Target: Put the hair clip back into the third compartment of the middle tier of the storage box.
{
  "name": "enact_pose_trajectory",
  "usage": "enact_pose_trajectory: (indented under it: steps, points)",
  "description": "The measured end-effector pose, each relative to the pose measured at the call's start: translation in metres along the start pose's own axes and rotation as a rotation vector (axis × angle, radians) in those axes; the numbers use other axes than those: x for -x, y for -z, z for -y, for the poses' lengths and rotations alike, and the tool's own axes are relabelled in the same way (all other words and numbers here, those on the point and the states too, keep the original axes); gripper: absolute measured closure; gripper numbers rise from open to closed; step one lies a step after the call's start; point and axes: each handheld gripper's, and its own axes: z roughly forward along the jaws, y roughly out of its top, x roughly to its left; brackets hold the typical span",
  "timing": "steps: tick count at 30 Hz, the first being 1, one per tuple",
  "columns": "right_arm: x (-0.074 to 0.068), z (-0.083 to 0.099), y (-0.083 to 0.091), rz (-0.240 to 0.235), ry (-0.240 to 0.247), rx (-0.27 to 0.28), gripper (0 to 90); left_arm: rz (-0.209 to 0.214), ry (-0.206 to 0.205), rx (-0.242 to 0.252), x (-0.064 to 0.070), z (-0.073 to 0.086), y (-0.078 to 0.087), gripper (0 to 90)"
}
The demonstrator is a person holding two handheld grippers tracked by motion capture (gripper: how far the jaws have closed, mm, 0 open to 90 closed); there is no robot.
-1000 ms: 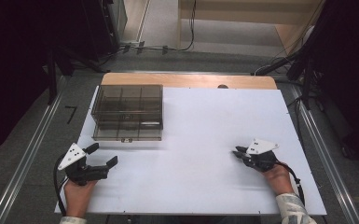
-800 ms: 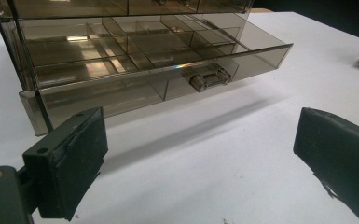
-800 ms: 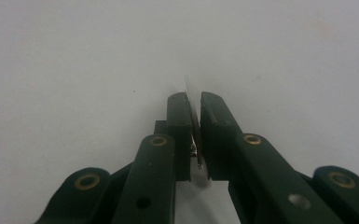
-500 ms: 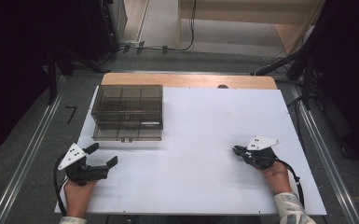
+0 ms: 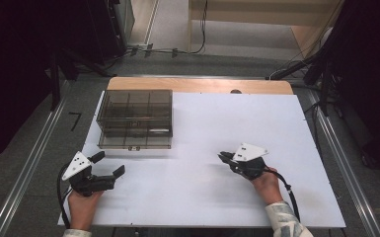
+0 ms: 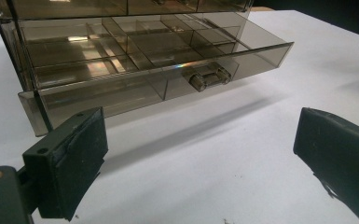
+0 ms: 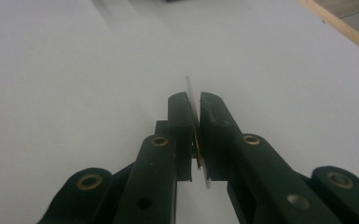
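A smoky clear plastic drawer box (image 5: 134,106) stands at the table's back left, its lower drawer (image 5: 134,139) pulled out toward me. In the left gripper view the drawer (image 6: 168,56) shows empty compartments and a small clear handle (image 6: 208,76). My left gripper (image 5: 111,163) is open a short way in front of the drawer, with nothing between its pads (image 6: 72,158). My right gripper (image 5: 223,157) sits right of the table's middle, pointing left. Its jaws are shut on a thin pale flat piece (image 7: 189,88), seen edge-on.
The white tabletop (image 5: 202,123) has a wooden strip (image 5: 202,85) along its far edge. Metal rails (image 5: 27,168) run down both sides of the table. Cables lie on the floor beyond.
My right gripper has moved left toward the table's middle, still shut on the thin piece. The left gripper and the drawer have stayed put.
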Motion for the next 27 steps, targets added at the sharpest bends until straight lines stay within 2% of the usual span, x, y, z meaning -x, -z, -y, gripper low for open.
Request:
enact_pose_trajectory:
  steps: [1, 2, 5, 10, 11, 27]
  points:
    - [0.0, 0.0, 0.0, 0.0, 0.0, 0.0, 80.9, 0.0, 0.001, 0.001, 0.0, 0.0, 0.0, 3.3]
    - [-0.007, -0.014, -0.009, -0.008, 0.016, 0.011, 80.9, -0.001, 0.0, 0.0, 0.0, 0.0, 0.0, 3.3]
    - [-0.012, -0.024, -0.017, -0.014, 0.027, 0.013, 80.9, 0.0, -0.002, 0.001, 0.0, 0.0, 0.0, 3.3]
    - [-0.021, -0.05, -0.039, -0.039, 0.05, 0.026, 80.9, -0.002, -0.003, 0.003, 0.0, 0.0, 0.0, 3.3]
    - [-0.025, -0.059, -0.048, -0.046, 0.057, 0.03, 81.0, -0.002, -0.003, 0.003, 0.001, 0.0, 0.0, 3.3]
    - [-0.036, -0.101, -0.083, -0.063, 0.059, 0.062, 80.9, -0.002, -0.004, 0.003, 0.0, 0.0, 0.0, 3.3]
